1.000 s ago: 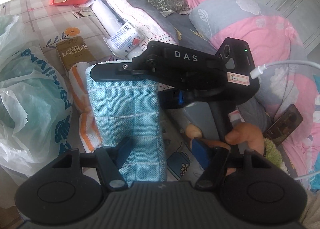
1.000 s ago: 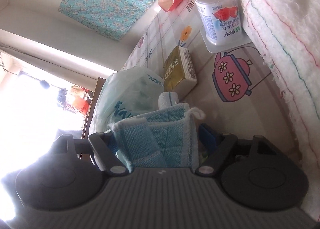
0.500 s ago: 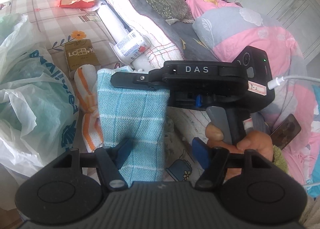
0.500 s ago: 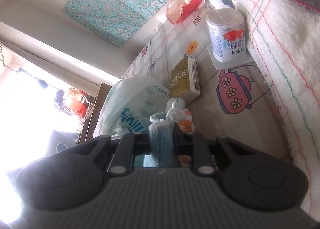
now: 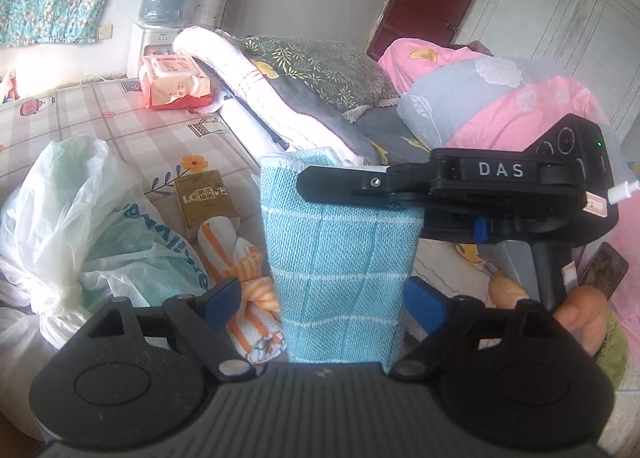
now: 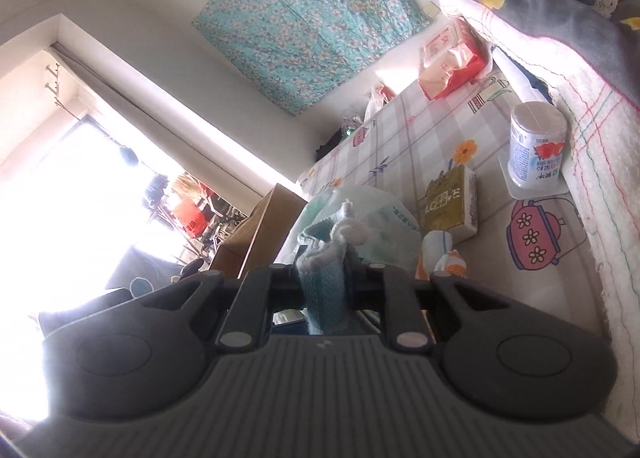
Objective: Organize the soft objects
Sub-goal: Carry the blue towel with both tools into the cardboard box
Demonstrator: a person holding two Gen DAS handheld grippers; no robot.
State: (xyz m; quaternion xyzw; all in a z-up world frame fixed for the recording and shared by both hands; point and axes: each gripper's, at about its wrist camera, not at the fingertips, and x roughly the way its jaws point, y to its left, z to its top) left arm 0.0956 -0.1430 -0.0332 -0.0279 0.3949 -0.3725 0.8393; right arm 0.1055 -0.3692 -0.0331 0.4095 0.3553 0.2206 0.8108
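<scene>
Bedroom, daylight from window at one side; checked cartoon-print bed sheet [image 5: 100, 118] is the work surface, w/ floral cloth [image 6: 304, 14] hung on wall behind.

Left gripper [image 5: 324, 298]: jaws opening, blue pads well apart. Blue towel [image 5: 340, 250] hangs between them; left pad clear of it, right pad at/behind its edge, contact there can't be told.

Right gripper [image 5: 340, 188]: clamped narrow on top edge of the blue towel, which hangs folded, upright, above the sheet. Right wrist view confirms: bunched towel [image 6: 322, 278] pinched between closed fingers. Person's hand [image 5: 576, 306] on right gripper handle.

Also on sheet:
- orange-striped cloth [image 5: 248, 290], rolled/knotted, just left of the hanging towel
- gold box [image 5: 206, 198], near striped cloth
- white plastic bag [image 5: 80, 226], knotted, far left
- white bottle [image 6: 536, 146] on its side, against folded white blanket [image 5: 256, 74]
- red wipes pack [image 5: 174, 82], far end
- pink/grey quilt [image 5: 500, 106] piled at right
</scene>
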